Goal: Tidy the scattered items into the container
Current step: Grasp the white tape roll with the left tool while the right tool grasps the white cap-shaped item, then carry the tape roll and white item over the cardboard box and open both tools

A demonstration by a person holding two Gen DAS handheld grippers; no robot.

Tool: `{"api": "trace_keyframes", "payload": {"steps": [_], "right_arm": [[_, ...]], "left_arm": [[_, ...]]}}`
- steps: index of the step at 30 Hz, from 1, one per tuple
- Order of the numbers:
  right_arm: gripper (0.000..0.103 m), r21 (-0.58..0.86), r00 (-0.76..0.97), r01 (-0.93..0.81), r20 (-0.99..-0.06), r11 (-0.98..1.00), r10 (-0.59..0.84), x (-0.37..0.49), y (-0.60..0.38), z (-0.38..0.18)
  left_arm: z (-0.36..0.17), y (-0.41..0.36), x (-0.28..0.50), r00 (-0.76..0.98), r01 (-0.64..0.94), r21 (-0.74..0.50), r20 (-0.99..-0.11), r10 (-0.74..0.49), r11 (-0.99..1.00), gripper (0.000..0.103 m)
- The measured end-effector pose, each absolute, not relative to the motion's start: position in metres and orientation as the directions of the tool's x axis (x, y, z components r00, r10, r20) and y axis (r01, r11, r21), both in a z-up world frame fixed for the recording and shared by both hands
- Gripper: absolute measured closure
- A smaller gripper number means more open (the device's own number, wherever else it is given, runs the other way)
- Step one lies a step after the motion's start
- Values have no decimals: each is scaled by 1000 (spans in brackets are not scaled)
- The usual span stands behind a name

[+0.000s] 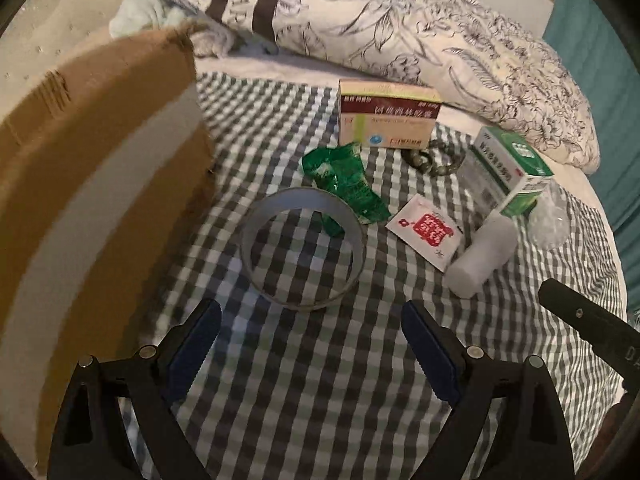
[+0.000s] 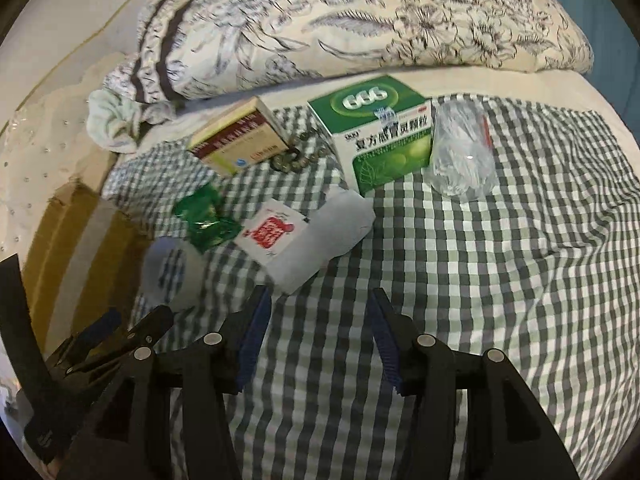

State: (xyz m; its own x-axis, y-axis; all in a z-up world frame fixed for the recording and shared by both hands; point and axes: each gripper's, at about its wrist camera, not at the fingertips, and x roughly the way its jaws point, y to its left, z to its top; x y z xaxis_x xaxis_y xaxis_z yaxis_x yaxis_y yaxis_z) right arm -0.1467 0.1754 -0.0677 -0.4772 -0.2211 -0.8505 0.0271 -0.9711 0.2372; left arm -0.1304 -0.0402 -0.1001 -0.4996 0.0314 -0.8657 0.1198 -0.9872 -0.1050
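Note:
Scattered on a green-checked cloth [image 1: 320, 392] lie a grey tape roll [image 1: 304, 248], a green wrapper [image 1: 344, 184], a red-and-beige medicine box [image 1: 388, 116], a bead bracelet [image 1: 432, 160], a green medicine box [image 2: 380, 132], a white sachet with red print [image 2: 272, 232], a white roll [image 2: 324, 236] and a clear plastic cup [image 2: 460, 152]. The cardboard box [image 1: 100, 168] stands at the left. My left gripper [image 1: 312, 312] hangs open just short of the tape roll. My right gripper [image 2: 320, 294] is open near the white roll, with nothing between its pads.
A floral duvet or pillow [image 1: 400, 40] is piled behind the items, with a pale crumpled cloth [image 1: 140, 16] beside it. A teal surface [image 1: 600, 60] shows past the bed's right edge. The two grippers are close side by side.

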Motion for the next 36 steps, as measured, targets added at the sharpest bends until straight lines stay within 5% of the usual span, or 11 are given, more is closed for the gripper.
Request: {"api": "trace_keyframes", "payload": {"steps": [23, 28, 36], "right_arm": [[47, 246, -428, -83, -884, -966, -188, -224, 162, -128], [47, 213, -428, -76, -889, -974, -161, -225, 158, -131], [59, 252, -455, -105, -873, -962, -179, -208, 172, -119]], "left_arm": [[-148, -57, -189, -488, 156, -132, -872, 40, -979, 9], [-146, -58, -189, -482, 171, -124, -876, 27, -977, 19], [-132, -57, -177, -482, 159, -116, -876, 25, -980, 19]]}}
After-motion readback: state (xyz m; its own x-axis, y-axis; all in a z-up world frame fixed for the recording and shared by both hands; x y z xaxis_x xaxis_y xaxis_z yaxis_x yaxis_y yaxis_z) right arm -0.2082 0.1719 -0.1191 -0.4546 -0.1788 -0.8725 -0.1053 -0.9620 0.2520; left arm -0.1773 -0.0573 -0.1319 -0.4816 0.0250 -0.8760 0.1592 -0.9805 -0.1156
